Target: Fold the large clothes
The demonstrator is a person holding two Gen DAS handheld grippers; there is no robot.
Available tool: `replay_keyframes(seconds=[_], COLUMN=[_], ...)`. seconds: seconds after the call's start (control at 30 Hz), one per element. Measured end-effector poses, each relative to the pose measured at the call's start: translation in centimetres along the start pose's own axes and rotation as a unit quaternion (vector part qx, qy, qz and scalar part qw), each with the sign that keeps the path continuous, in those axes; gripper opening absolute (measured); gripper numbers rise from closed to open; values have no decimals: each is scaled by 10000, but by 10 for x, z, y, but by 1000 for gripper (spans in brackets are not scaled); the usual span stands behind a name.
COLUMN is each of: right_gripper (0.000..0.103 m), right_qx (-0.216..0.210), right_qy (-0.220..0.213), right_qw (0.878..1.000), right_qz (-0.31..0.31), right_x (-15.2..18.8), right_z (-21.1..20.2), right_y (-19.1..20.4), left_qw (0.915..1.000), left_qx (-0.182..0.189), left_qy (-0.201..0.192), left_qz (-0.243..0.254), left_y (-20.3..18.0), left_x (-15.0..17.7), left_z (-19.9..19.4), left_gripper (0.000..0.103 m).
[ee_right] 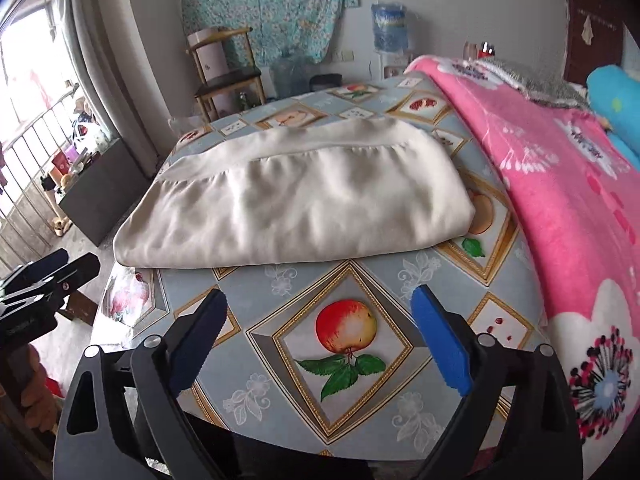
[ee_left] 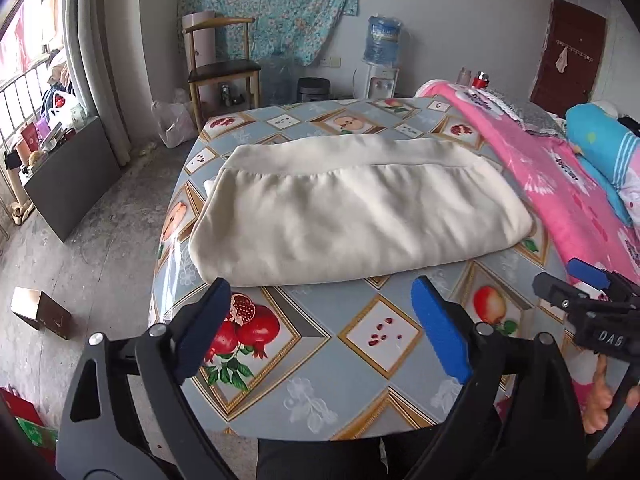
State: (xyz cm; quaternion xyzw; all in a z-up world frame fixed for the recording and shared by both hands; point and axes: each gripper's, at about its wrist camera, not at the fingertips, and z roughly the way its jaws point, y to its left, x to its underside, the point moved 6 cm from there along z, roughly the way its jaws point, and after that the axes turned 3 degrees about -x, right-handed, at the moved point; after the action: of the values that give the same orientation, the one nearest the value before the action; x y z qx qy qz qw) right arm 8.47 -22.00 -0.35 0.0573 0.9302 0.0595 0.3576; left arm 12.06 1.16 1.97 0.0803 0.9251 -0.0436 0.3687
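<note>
The cream garment (ee_left: pixel 352 208) lies folded into a thick flat bundle on the table (ee_left: pixel 320 380), which is covered by a fruit-pattern cloth; its banded hem is on the far side and the fold faces the grippers. The left gripper (ee_left: pixel 320 328) hangs over the near part of the table with its jaws wide apart and nothing between them, and it does not touch the garment. The right gripper (ee_right: pixel 320 336) is in the same state, jaws spread wide and holding nothing, just in front of the garment's near edge. The left view shows the floor to the left with a small brown box (ee_left: pixel 42 312) and a dark flat panel (ee_left: pixel 76 184) leaning near the window, and also the right gripper at its right edge with some fingers (ee_left: pixel 600 400) of the hand behind it. The right view shows more of the pink blanket (ee_right: pixel 560 184) that lies along the right side of the table, touching its edge, and the left gripper only partly at the left border. What is under the garment's folds is hidden. Behind the table stand a wooden chair (ee_left: pixel 222 68) and a water dispenser (ee_left: pixel 382 64) with a blue bottle, and a flowered cloth (ee_left: pixel 272 4) hangs on the wall. A blue pillow (ee_left: pixel 604 148) is cut off at the right border.
</note>
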Motion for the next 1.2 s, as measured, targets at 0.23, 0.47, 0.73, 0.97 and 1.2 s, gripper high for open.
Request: replay_keyframes(seconds=[0.23,0.47,0.73,0.97,1.2], right_gripper=[97,97,97,97,97], right_qx=[498,914,1091,974,847], right_qy=[-511,-790,-614,-207,191], right_qw=[9968,9911,9911,9939,9956], right_qz=[-349,-550,-461,-476,-348], right_x=[-8,-14,-15,-12,-4], right_z=[-33,-46,-39,-12,8], right_y=[15,16,9,6,5], left_qw=[9986,9931,9936,9917,9894], left_qx=[-196,-911,-1066,-1123,-1062], left_qy=[-491,-684,-235,459,906], left_qz=[24,286,-279,-419,-395], left_y=[-6,-19,-6,0,-6], left_x=[-11,-12,-15,-2,16], left_z=[-35,-41,-21,12,31], left_gripper=[95,95,95,95,95])
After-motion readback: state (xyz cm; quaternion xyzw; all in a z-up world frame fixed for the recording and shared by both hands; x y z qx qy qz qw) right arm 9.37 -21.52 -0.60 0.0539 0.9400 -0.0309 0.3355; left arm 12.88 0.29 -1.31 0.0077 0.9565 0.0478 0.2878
